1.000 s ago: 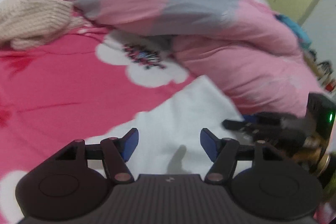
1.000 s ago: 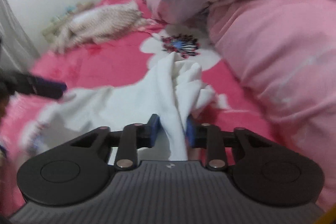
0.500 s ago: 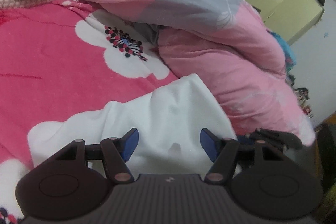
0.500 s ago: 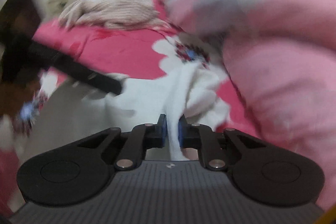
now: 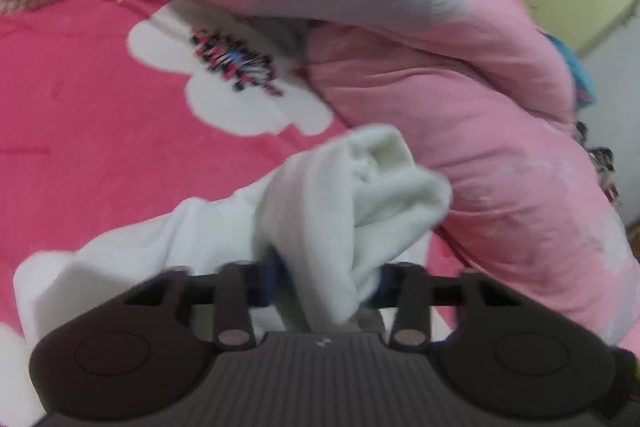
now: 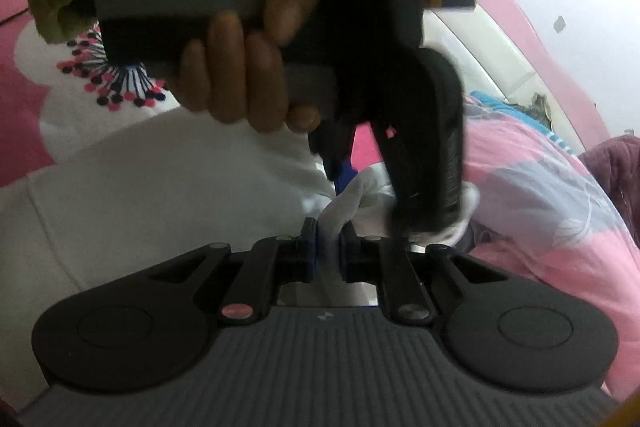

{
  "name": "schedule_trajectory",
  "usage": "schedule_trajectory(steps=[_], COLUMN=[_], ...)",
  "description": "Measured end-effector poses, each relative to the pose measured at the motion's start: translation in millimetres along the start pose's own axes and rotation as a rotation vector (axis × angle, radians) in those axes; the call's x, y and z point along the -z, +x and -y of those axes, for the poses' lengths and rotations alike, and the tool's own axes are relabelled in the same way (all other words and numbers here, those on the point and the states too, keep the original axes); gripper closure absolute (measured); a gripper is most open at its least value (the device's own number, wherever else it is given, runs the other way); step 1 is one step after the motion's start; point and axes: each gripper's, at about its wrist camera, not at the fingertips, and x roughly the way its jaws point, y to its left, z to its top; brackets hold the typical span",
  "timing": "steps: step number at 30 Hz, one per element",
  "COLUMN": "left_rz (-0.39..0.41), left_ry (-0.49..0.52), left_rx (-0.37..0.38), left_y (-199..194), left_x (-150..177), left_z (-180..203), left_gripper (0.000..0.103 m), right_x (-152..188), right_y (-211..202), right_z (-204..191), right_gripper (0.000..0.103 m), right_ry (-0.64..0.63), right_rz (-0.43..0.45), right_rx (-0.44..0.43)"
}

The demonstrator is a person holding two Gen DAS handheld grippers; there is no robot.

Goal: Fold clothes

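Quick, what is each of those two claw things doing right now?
Left gripper: jaws closed on the white garment.
Right gripper: jaws closed on the same white garment.

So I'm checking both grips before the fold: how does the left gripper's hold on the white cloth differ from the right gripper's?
The left gripper clamps a thick, bunched wad of the soft white cloth garment, its blue pads set fairly wide apart; the right gripper pinches only a thin fold, pads nearly together. The left view is blurred; the right gripper's own fingers show sharp. Both are shut on the same garment, close together, over the pink flowered bedsheet.
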Motion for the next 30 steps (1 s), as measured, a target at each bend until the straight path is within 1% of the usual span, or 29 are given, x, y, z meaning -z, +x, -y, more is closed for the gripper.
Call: schedule_trajectory(steps=[2,3,4,5,6,7,8,9,10,12,14,15,16,17,18,20,21,22,25,26,28,30], left_rz=[-0.004,-0.001,0.002,0.007,0.013,0.02,0.029,0.039,0.047,0.059,0.069,0.075,0.084,0.093,0.103,0.123,0.135,0.145,0.163,0.158,0.122,0.087], left_ry=[-0.057,-0.082,-0.107,-0.124,-0.13,-0.136,-0.143,-0.152,-0.163,-0.193,-0.225,-0.241,-0.254,-0.267,-0.277,-0.278,-0.268,-0.259,-0.231,-0.229,-0.247,-0.277], left_rx=[0.01,0.024,0.038,0.05,0.059,0.064,0.064,0.065,0.061,0.045,0.038,0.035,0.031,0.026,0.019,-0.005,-0.027,-0.056,-0.174,-0.214,-0.29,-0.322], left_y=[-1.8,-9.1,-16.5,-25.6,-37.2,-48.5,-59.1,-69.4,-78.0,-90.3,-99.9,-105.2,-111.6,-118.7,-127.9,-150.9,-165.4,-179.6,-221.4,-234.2,-254.7,-263.4], left_x=[-2.1,-3.4,-4.7,-5.9,-6.9,-8.3,-9.6,-9.8,-9.4,-6.7,-2.9,-0.2,2.7,5.8,9.5,16.0,19.0,21.0,22.7,23.2,23.6,27.9], left_z=[-8.4,-12.4,-16.4,-19.5,-21.1,-22.6,-24.6,-27.7,-31.3,-39.7,-47.4,-51.7,-55.8,-60.0,-64.5,-73.6,-78.5,-84.5,-106.6,-116.2,-141.9,-172.3], left_gripper=[0.084,0.085,0.086,0.086,0.086,0.086,0.086,0.086,0.086,0.086,0.086,0.086,0.086,0.086,0.086,0.086,0.087,0.087,0.087,0.086,0.086,0.086], right_x=[-2.5,-3.8,-5.1,-4.3,-0.8,2.7,7.2,12.9,16.7,17.2,9.9,5.1,-1.1,-7.1,-12.9,-28.2,-42.5,-56.9,-99.9,-114.2,-142.9,-169.8], right_y=[-10.3,-15.4,-20.6,-24.9,-28.2,-31.5,-31.9,-28.6,-23.8,-10.1,2.4,7.5,11.6,13.1,11.2,10.3,15.3,20.4,35.7,40.8,50.9,62.3], right_z=[18.6,27.8,37.1,49.9,67.4,84.9,98.6,107.6,111.5,103.3,86.6,78.2,69.5,63.0,59.2,49.8,42.1,34.3,11.0,3.2,-12.4,-31.0], right_gripper=[0.091,0.087,0.078,0.073,0.057,0.036,0.031,0.029,0.024,0.022,0.022,0.034,0.065,0.073,0.076,0.078,0.079,0.079,0.079,0.079,0.079,0.079], right_ry=[0.113,0.169,0.225,0.306,0.42,0.534,0.631,0.708,0.75,0.725,0.626,0.586,0.564,0.558,0.575,0.598,0.589,0.579,0.549,0.539,0.519,0.493], right_rz=[-0.003,-0.005,-0.007,-0.005,0.003,0.011,0.013,0.006,-0.01,-0.069,-0.113,-0.136,-0.164,-0.181,-0.181,-0.184,-0.189,-0.195,-0.211,-0.216,-0.227,-0.245], right_rx=[-0.043,-0.064,-0.086,-0.117,-0.163,-0.208,-0.262,-0.329,-0.386,-0.459,-0.485,-0.507,-0.541,-0.578,-0.618,-0.69,-0.712,-0.735,-0.802,-0.824,-0.868,-0.896])
